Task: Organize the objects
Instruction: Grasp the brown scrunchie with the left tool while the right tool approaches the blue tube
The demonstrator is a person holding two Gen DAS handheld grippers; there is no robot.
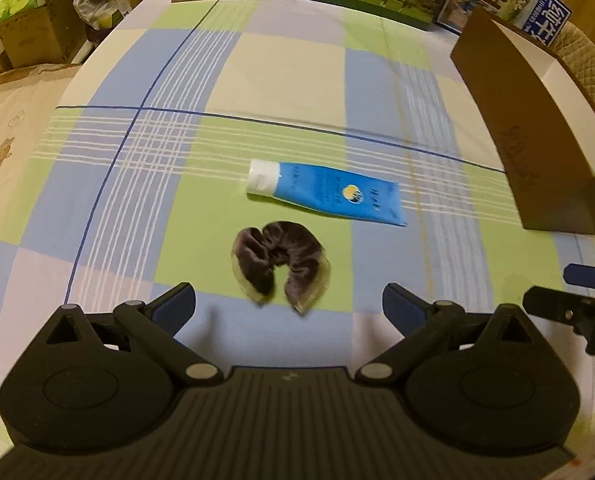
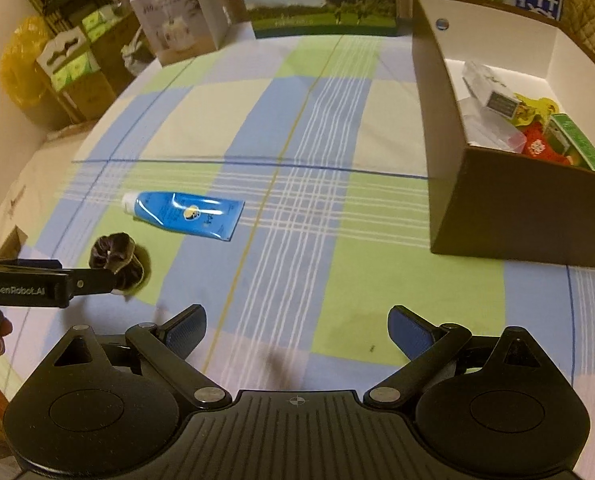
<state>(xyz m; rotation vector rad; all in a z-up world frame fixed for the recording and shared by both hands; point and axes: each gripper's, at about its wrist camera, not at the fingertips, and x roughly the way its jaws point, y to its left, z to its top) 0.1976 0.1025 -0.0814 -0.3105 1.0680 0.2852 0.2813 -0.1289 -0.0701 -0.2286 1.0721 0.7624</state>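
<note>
Both tools (image 1: pixel 288 308) (image 2: pixel 297 330) released; only right view shows box (image 2: pixel 509 216) contents

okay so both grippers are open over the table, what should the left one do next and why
Probably ease the left gripper forward and down over the dark scrunchie. Its jaws are open, the scrunchie lies loose on the tablecloth directly ahead, nearer than the blue tube, and the brown box already holds other items.

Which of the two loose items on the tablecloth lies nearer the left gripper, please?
The dark scrunchie, just ahead of the open left gripper. The blue tube lies farther off, beyond the scrunchie.
</note>
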